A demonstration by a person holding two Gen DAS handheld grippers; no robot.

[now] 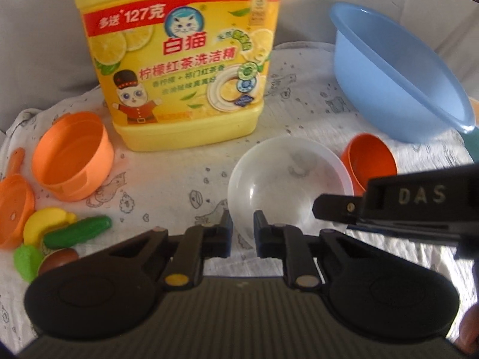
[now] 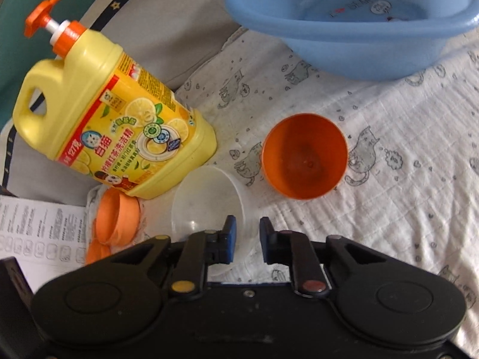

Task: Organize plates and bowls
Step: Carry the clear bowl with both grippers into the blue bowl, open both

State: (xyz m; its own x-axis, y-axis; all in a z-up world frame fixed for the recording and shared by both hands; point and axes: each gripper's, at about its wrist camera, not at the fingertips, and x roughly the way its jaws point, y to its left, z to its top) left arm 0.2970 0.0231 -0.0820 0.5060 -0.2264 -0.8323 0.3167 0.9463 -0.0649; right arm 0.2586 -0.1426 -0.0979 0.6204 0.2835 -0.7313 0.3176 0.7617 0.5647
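A clear plastic bowl [image 1: 287, 179] stands on the patterned cloth; its near rim sits between the fingers of my left gripper [image 1: 243, 233], whose jaws stand a little apart around it. The same bowl [image 2: 206, 200] has its rim between the fingers of my right gripper [image 2: 248, 239], also a little apart. The right gripper shows in the left wrist view [image 1: 389, 203], reaching over the bowl's right side. A small orange bowl [image 2: 304, 155] stands just right of it, also seen in the left view [image 1: 369, 161]. A pale orange pot [image 1: 71, 155] stands at left.
A large yellow dish-soap jug [image 1: 179, 59] stands behind the bowls. A blue basin [image 2: 353, 21] sits at the back right. Toy banana [image 1: 45, 221], cucumber [image 1: 77, 232] and an orange pan [image 1: 12, 209] lie at the left. A printed paper sheet [image 2: 39, 230] lies left.
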